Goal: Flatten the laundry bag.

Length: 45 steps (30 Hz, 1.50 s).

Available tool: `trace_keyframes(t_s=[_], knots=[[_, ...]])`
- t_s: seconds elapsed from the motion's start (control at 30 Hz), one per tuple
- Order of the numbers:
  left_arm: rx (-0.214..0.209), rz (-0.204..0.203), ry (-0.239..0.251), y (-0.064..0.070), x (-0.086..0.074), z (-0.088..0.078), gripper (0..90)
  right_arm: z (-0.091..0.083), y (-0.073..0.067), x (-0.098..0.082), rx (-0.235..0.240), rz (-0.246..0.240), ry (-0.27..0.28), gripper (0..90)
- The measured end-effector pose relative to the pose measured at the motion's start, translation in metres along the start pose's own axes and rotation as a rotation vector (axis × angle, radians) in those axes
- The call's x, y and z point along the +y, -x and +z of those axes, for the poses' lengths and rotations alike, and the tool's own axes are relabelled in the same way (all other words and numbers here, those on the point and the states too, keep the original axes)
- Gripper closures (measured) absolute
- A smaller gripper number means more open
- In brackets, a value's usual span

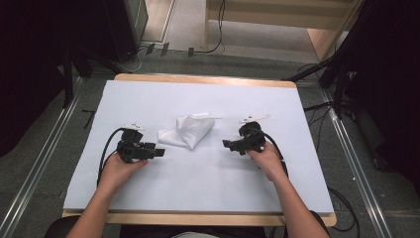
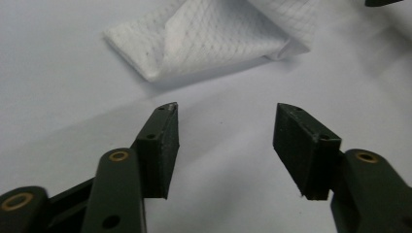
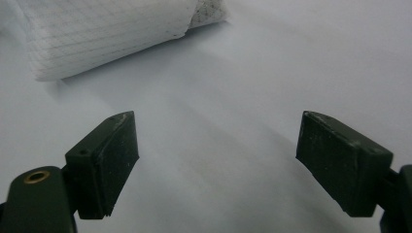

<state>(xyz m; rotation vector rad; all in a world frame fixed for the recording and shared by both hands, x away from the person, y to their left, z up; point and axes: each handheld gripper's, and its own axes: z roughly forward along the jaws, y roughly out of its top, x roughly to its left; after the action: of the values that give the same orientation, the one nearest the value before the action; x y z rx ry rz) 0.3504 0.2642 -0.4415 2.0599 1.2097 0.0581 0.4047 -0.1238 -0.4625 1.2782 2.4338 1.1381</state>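
The white cloth [image 1: 188, 130] lies folded and slightly rumpled near the middle of the counter [image 1: 208, 183], on its white cover. It lies between my two tools, a little farther from me than either of them.

Left tool [image 1: 159, 151]: I hold it low over the counter, just beside the cloth's near left corner, pointing toward it. In the left gripper view the jaws stand apart with bare counter between them, and the cloth [image 2: 204, 36] lies just ahead of the tips, untouched.

Right tool [image 1: 227, 144]: I hold it near the cloth's right side, pointing toward it and clear of it. In the right gripper view the jaws are spread wide and hold nothing; the cloth [image 3: 97, 34] lies ahead and to the left of the left jaw.
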Motion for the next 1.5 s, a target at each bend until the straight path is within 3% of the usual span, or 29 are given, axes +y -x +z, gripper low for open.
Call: trace_keyframes(t_s=[0.17, 0.23, 0.4, 0.5, 0.57, 0.67, 0.77, 1.17, 1.5], knots=[[-0.006, 0.007, 0.006, -0.002, 0.003, -0.001, 53.6, -0.002, -0.001, -0.003, -0.031, 0.013, -0.012, 15.8], [-0.007, 0.005, 0.013, -0.003, 0.004, -0.001, 54.8, -0.004, -0.001, -0.004, -0.024, 0.016, -0.021, 14.8], [-0.012, 0.000, 0.020, -0.004, 0.007, 0.000, 55.4, -0.008, -0.005, -0.006, -0.018, -0.026, -0.032, 13.9], [-0.023, 0.031, 0.024, -0.002, 0.009, 0.000, 56.0, -0.008, -0.008, -0.009, -0.003, -0.042, -0.042, 14.3], [-0.017, 0.046, 0.025, -0.001, 0.009, 0.000, 54.1, -0.009, -0.010, -0.009, -0.004, -0.043, -0.045, 16.2], [-0.024, 0.020, 0.002, -0.004, 0.010, 0.001, 47.5, -0.011, -0.012, -0.010, 0.000, -0.052, -0.037, 20.8], [-0.023, 0.004, 0.002, -0.006, 0.010, 0.001, 43.7, -0.011, -0.013, -0.012, -0.010, -0.079, -0.064, 26.4], [-0.031, 0.003, 0.011, -0.008, 0.011, -0.001, 40.0, -0.012, -0.018, -0.013, 0.031, -0.092, -0.055, 35.1], [-0.038, 0.002, 0.008, -0.008, 0.011, -0.001, 39.3, -0.014, -0.021, -0.011, 0.026, -0.099, -0.045, 36.5]])
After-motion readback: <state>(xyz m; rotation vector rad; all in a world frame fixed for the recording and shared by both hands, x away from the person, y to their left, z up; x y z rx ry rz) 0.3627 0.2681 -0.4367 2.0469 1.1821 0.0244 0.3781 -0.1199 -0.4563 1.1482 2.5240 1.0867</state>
